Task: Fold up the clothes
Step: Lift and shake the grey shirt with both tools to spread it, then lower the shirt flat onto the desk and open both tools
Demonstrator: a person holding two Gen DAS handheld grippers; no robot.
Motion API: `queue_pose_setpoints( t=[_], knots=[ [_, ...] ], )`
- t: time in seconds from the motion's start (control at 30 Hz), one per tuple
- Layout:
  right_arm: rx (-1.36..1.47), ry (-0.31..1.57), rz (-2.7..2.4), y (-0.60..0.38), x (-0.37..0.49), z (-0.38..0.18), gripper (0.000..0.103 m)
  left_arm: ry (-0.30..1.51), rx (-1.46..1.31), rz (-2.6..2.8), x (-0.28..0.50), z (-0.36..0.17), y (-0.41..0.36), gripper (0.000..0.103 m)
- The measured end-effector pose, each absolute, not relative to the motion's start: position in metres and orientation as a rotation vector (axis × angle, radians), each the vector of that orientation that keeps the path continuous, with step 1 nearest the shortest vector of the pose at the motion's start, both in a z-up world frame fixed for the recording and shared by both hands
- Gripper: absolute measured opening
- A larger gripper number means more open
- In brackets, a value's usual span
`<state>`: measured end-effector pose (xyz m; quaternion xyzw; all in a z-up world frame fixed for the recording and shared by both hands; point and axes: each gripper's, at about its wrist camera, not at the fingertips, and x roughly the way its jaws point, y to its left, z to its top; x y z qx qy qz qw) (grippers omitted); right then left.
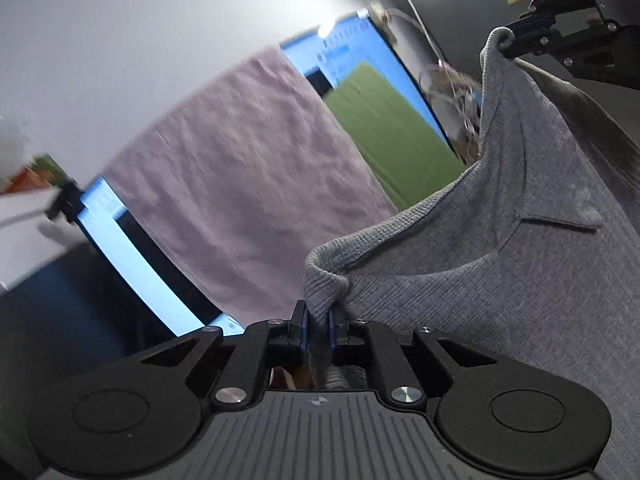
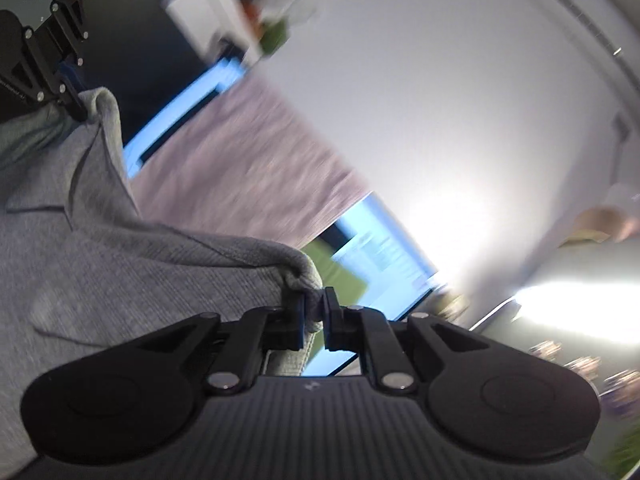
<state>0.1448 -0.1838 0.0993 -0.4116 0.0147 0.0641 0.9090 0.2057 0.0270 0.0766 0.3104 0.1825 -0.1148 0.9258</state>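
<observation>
Behind the grey shirt (image 1: pixel 520 280), blurred pink cloth (image 1: pixel 248 168) partly hidden

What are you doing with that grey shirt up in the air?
A person is holding two grippers, one in each hand, to fold clothes. The left gripper is shut on one corner of the grey collared shirt, and the right gripper is shut on the other corner. The shirt hangs stretched between them, lifted off any surface. Behind it, a pinkish cloth and a green cloth lie spread out. Nothing is folded yet.
</observation>
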Motion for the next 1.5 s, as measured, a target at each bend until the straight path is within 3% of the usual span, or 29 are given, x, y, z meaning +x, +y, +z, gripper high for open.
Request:
queue_pose_setpoints(
  t=[0.2,0.4,0.53,0.6,0.7,0.83,0.9,1.03,1.33,1.37,1.4,1.47,1.5],
  knots=[
    [-0.828,0.223,0.16,-0.176,0.26,0.01,0.009,0.554,0.576,-0.236,0.299,-0.006,0.034,0.009],
    [-0.793,0.355,0.151,-0.172,0.353,-0.024,0.009,0.633,0.538,-0.181,0.363,-0.025,0.04,0.009],
    [-0.686,0.459,0.209,-0.174,0.384,-0.037,0.011,0.723,0.487,-0.163,0.392,-0.037,0.049,0.018],
    [-0.62,0.529,0.247,-0.179,0.39,-0.041,0.023,0.748,0.423,-0.174,0.395,-0.037,0.057,0.019],
    [-0.532,0.574,0.28,-0.193,0.391,-0.032,0.045,0.757,0.301,-0.191,0.395,-0.029,0.074,0.037],
    [-0.379,0.633,0.33,-0.227,0.379,-0.001,0.051,0.756,0.151,-0.18,0.39,-0.012,0.098,0.04],
    [-0.312,0.692,0.335,-0.25,0.37,0.006,0.062,0.745,0.117,-0.163,0.374,0.0,0.102,0.04],
    [-0.276,0.836,0.293,-0.292,0.345,-0.008,0.062,0.7,0.086,-0.178,0.331,0.017,0.101,0.04],
    [-0.357,0.952,0.286,-0.306,0.296,-0.05,0.049,0.63,0.139,-0.198,0.242,-0.003,0.094,0.04],
    [-0.369,0.964,0.288,-0.303,0.297,-0.053,0.041,0.629,0.149,-0.193,0.238,-0.008,0.095,0.04],
    [-0.368,0.984,0.292,-0.301,0.301,-0.059,0.015,0.63,0.147,-0.193,0.235,-0.012,0.097,0.04],
    [-0.355,1.003,0.287,-0.296,0.304,-0.064,0.004,0.641,0.126,-0.205,0.232,-0.019,0.103,0.04],
    [-0.405,0.995,0.277,-0.29,0.303,-0.064,0.003,0.645,0.122,-0.208,0.231,-0.022,0.105,0.04]
  ],
)
